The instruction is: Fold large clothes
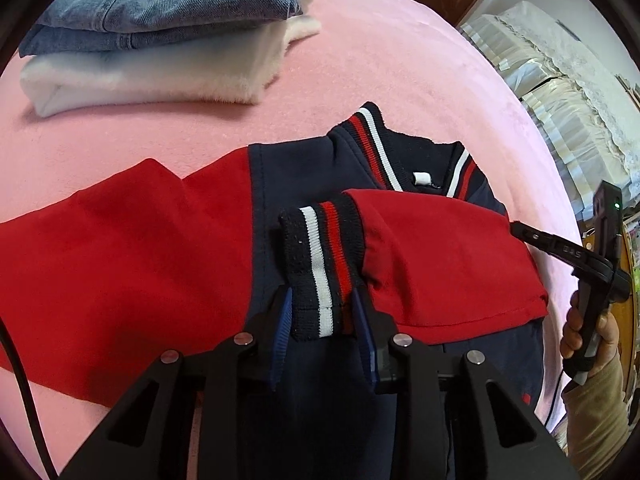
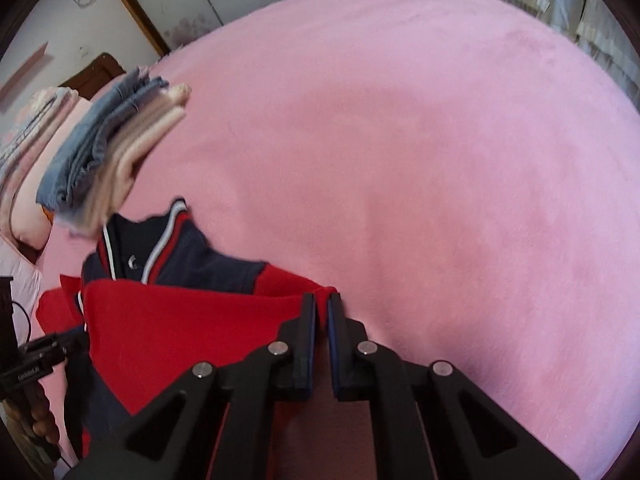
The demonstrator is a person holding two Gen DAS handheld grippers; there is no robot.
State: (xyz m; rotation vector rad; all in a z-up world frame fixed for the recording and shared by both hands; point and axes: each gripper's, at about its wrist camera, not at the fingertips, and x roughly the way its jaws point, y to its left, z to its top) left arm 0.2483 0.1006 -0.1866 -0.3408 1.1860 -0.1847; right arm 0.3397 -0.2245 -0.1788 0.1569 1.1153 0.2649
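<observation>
A navy jacket (image 1: 288, 168) with red sleeves lies collar-away on the pink bed cover (image 1: 360, 60). One red sleeve (image 1: 432, 256) is folded across the chest, and its striped knit cuff (image 1: 320, 264) sits between the blue pads of my left gripper (image 1: 322, 304), which is shut on it. In the right wrist view the jacket (image 2: 216, 268) lies at lower left. My right gripper (image 2: 322, 304) has its jaws almost together, pinching the edge of the red sleeve (image 2: 192, 328) near the shoulder. The left wrist view shows the right gripper (image 1: 516, 226) at the sleeve's right edge, held by a hand (image 1: 588, 332).
A folded stack lies beyond the jacket: blue jeans (image 1: 160, 0) on a white fleece (image 1: 152, 76), also the blurred stack (image 2: 108, 152). The pink cover (image 2: 440, 160) stretches wide to the right. Lace-covered furniture (image 1: 560, 80) stands past the bed's right edge.
</observation>
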